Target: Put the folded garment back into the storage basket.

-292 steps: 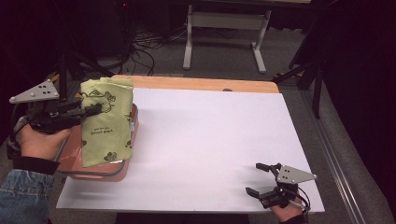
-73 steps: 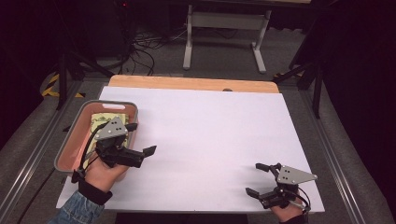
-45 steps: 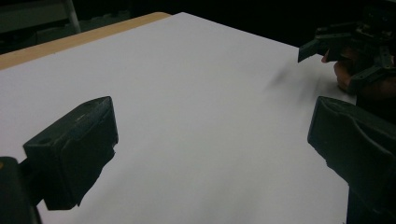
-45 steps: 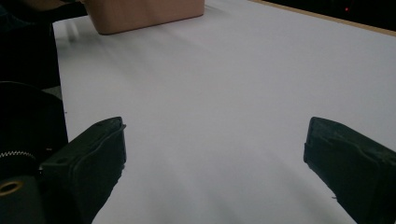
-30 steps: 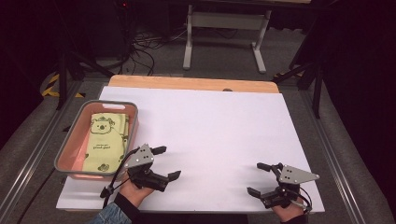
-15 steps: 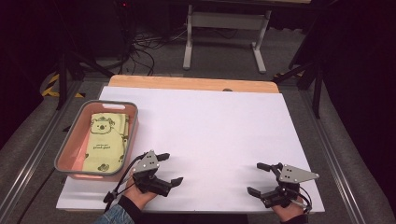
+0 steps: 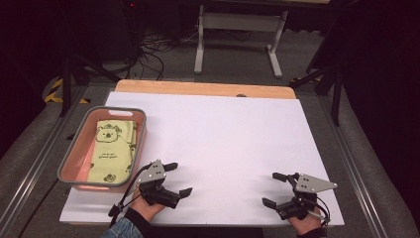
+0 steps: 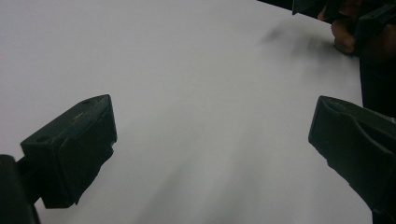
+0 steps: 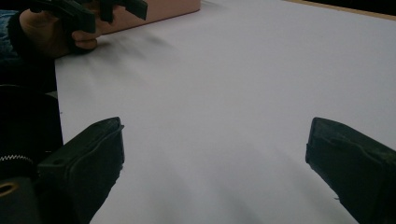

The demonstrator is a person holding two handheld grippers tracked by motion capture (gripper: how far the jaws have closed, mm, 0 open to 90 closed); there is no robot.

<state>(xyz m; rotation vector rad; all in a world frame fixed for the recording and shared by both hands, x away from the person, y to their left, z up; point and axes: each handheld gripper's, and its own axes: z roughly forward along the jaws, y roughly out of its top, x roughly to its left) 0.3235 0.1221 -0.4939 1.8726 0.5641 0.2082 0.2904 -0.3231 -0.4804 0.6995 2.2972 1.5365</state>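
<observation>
A folded yellow-green cloth (image 7: 115, 151) printed with a koala face lies flat inside a pink tray with a grey rim (image 7: 83, 139) at the table's left. My left gripper (image 7: 178, 179) rests low on the white table top just right of the tray's near corner, open with nothing between its jaws (image 8: 210, 149). My right gripper (image 7: 274, 189) sits at the near right of the table, open and empty too (image 9: 215, 154). In the right gripper view the other hand and its gripper (image 9: 86, 11) show at the top left, with the pink tray's wall (image 9: 163, 7) behind them.
The white table top (image 7: 223, 139) spreads wide between the two grippers, with a wooden strip (image 7: 203, 88) along its far edge. Beyond the table stand a grey metal frame (image 7: 240, 34) and loose cables (image 7: 153, 47) on the floor.
Earlier my left gripper held the cloth up over the tray; the cloth now lies in the tray. The left gripper has drawn back to the near edge, right of the tray. The right gripper has stayed put.
</observation>
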